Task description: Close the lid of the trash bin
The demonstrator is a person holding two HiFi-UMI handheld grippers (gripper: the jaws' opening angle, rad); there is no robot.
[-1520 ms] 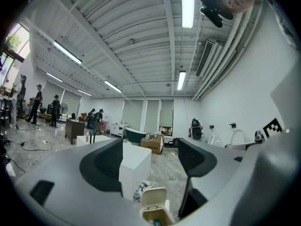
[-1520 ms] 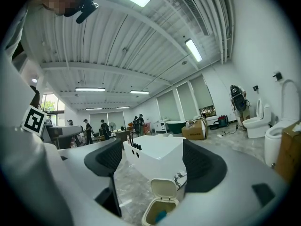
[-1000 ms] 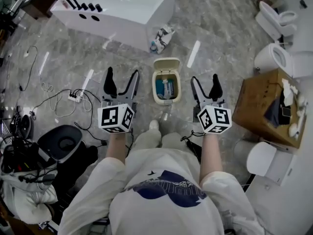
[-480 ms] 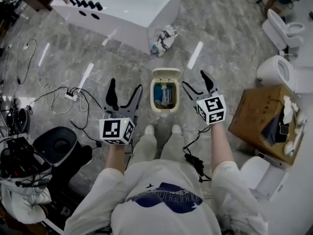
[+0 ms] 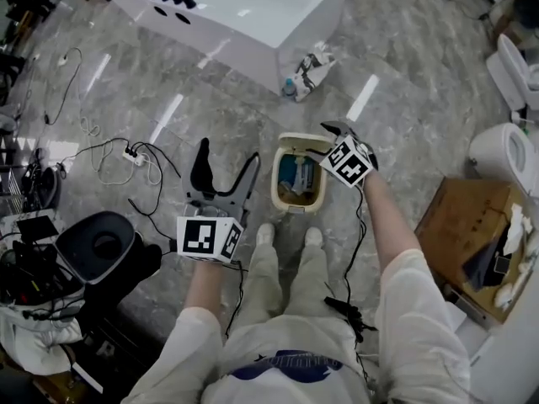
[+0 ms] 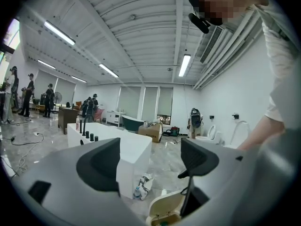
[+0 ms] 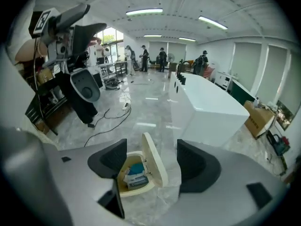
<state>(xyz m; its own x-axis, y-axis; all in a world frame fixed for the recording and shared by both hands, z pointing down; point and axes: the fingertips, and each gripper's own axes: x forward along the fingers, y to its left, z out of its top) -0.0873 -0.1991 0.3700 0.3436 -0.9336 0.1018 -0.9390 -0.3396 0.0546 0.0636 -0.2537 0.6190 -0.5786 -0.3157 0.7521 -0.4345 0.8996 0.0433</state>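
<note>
Nearest me, my left gripper [image 5: 227, 160] hangs over the marble floor [image 5: 396, 124] with its fingers [image 6: 96, 166] spread wide and nothing between them. Just past my shoes [image 5: 265, 233] the cream trash bin [image 5: 276, 188] stands on the floor, open, with blue packaging [image 5: 290, 173] inside. My right gripper [image 5: 325, 139] is over the bin's far right edge, pointing down. Its fingers [image 7: 109, 161] are closing but grip nothing, and the raised lid [image 7: 155, 163] shows upright in the gap between them. Farther off lie a white bag [image 5: 313, 64] and a white bathtub [image 5: 253, 11]
</note>
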